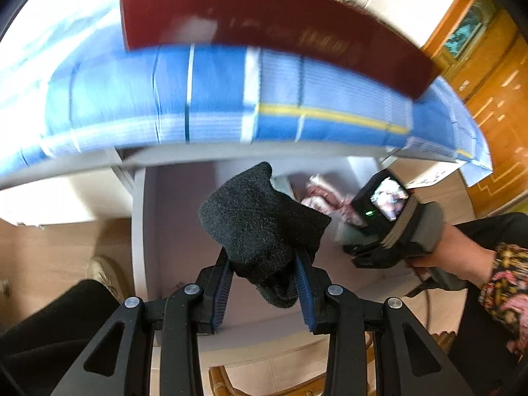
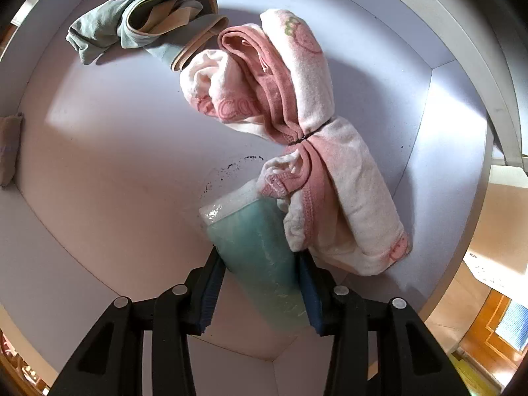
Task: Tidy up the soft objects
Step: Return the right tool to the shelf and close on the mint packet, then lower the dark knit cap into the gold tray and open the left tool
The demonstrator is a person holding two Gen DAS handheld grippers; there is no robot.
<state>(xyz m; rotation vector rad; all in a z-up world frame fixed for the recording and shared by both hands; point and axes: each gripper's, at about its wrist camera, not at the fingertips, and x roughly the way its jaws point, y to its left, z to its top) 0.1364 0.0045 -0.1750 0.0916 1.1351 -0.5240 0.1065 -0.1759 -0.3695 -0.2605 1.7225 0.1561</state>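
My left gripper (image 1: 263,265) is shut on a black fuzzy sock (image 1: 260,221) and holds it above the open pale drawer (image 1: 171,217). My right gripper (image 2: 260,272) is shut on a teal soft item in clear plastic wrap (image 2: 255,250), low inside the drawer (image 2: 99,171). A pink and white rolled towel (image 2: 297,125) lies right beside the teal item. A grey-green garment with tan trim (image 2: 145,23) lies at the drawer's far end. The right gripper body shows in the left wrist view (image 1: 389,221), reaching into the drawer by the pink towel (image 1: 326,198).
Above the drawer a blue checked cloth (image 1: 231,99) covers the top, with a dark red book (image 1: 264,23) on it. A small brownish pad (image 2: 10,148) rests on the drawer's left wall. Wooden furniture (image 1: 488,82) stands right; wooden floor (image 1: 49,247) left.
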